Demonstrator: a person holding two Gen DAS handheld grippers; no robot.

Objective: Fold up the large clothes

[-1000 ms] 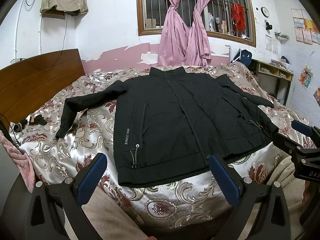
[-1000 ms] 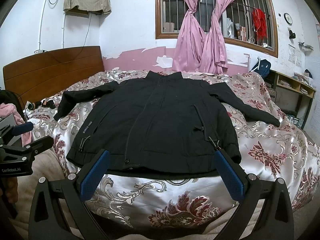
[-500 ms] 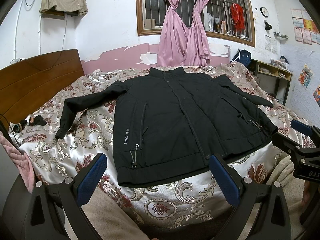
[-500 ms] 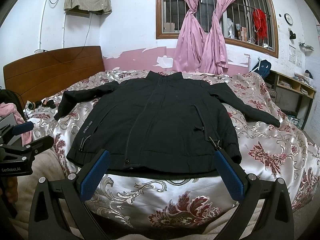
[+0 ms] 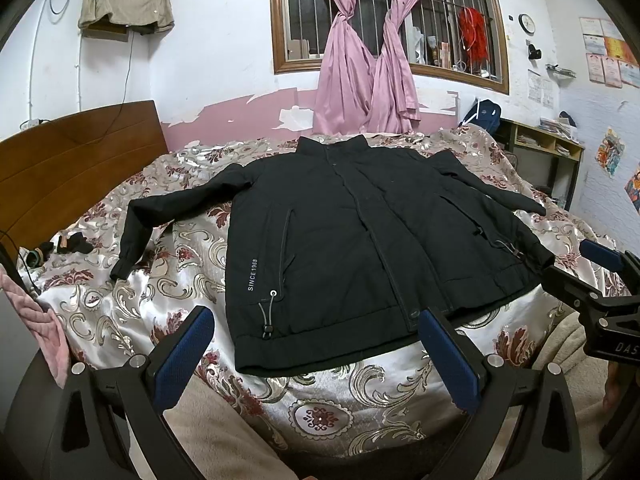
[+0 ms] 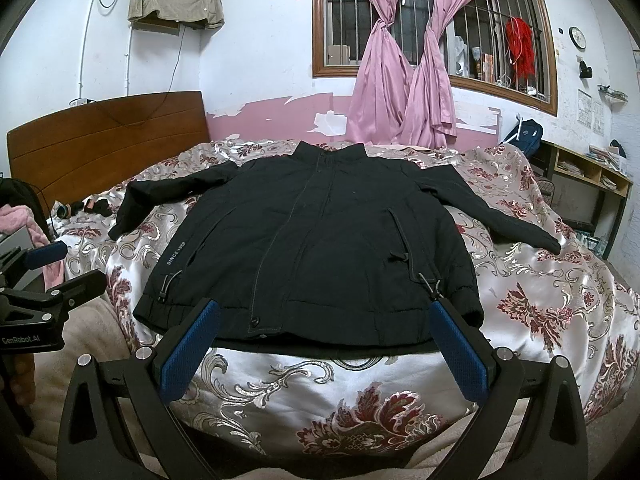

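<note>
Jacket (image 5: 360, 240), black and zipped, lies flat and face up on the floral satin bedspread (image 5: 160, 280), collar toward the window, both sleeves spread outward, hem at the near edge of the bed. Left gripper (image 5: 316, 344) hovers just short of the hem, fingers spread wide and holding nothing. Right gripper (image 6: 324, 340) hangs likewise, fingers parted and empty. Pink curtains (image 6: 400, 80) hang knotted behind.

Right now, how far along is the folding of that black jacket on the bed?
Only the laying out looks done: the black jacket lies flat, front up, on the floral bedspread, both sleeves spread outward. Nothing is in hand; the left gripper and right gripper are open short of the hem. Every fold is still left.
</note>
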